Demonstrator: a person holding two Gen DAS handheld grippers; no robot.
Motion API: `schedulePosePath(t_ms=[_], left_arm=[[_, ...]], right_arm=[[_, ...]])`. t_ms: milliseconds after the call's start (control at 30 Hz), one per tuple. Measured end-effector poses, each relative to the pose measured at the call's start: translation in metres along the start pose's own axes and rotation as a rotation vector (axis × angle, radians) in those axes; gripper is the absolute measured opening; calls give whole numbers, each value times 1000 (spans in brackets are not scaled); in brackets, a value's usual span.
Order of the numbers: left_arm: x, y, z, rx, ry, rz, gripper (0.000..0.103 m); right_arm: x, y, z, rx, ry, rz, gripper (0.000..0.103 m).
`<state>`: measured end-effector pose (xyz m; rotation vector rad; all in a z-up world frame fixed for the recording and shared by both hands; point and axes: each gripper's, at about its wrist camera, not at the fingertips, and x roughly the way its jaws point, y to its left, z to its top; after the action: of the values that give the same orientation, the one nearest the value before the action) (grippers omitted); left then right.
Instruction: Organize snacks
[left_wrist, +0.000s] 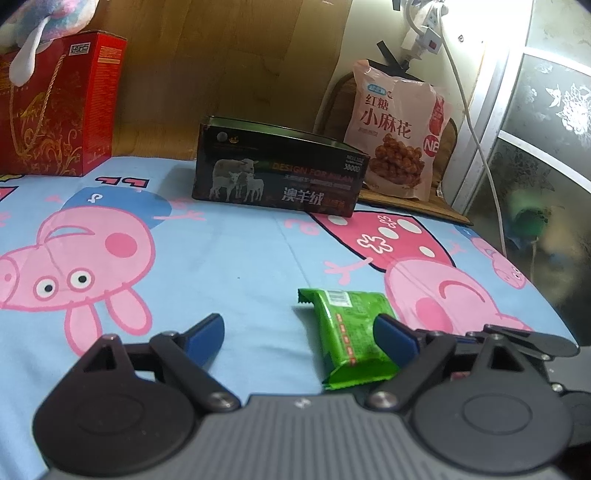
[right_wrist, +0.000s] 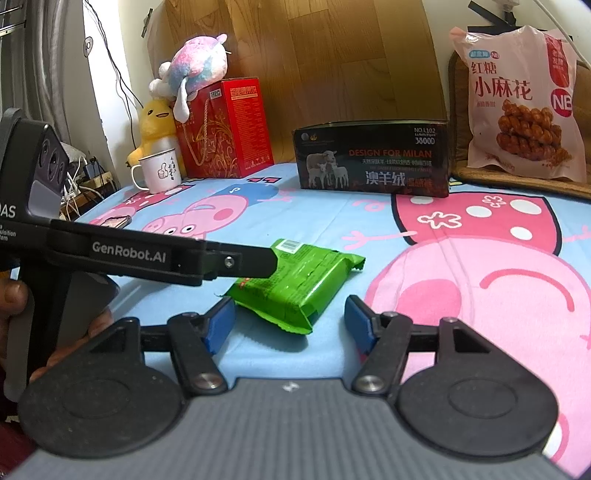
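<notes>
A green snack packet (left_wrist: 347, 332) lies flat on the blue cartoon-pig sheet (left_wrist: 229, 266). My left gripper (left_wrist: 299, 332) is open around it, and the packet rests against the right-hand finger (left_wrist: 395, 339) with a wide gap on the other side. In the right wrist view the green snack packet (right_wrist: 295, 284) sits just ahead of my open right gripper (right_wrist: 291, 321), its near end between the blue pads. One of the left gripper's fingers (right_wrist: 251, 264) reaches over the packet's far end. Behind stand a black open-topped box (left_wrist: 277, 177) (right_wrist: 373, 158) and a pink bag of fried twists (left_wrist: 399, 129) (right_wrist: 517, 99).
A red gift box (right_wrist: 225, 129) with plush toys (right_wrist: 195, 66) on and beside it stands at the back left, next to a white mug (right_wrist: 160, 171). A phone (right_wrist: 116, 221) lies near the sheet's left edge. A white cable (left_wrist: 480, 155) hangs at the right. A hand (right_wrist: 14, 295) holds the left gripper.
</notes>
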<state>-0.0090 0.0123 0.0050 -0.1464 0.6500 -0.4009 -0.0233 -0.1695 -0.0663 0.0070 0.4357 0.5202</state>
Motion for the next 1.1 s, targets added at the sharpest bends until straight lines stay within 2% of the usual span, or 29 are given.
schedulePosePath(t_ms=[1100], left_arm=[[2,-3,1,24,2,38,96]], right_arm=[[-1,-2,0,16,-3,6,72]])
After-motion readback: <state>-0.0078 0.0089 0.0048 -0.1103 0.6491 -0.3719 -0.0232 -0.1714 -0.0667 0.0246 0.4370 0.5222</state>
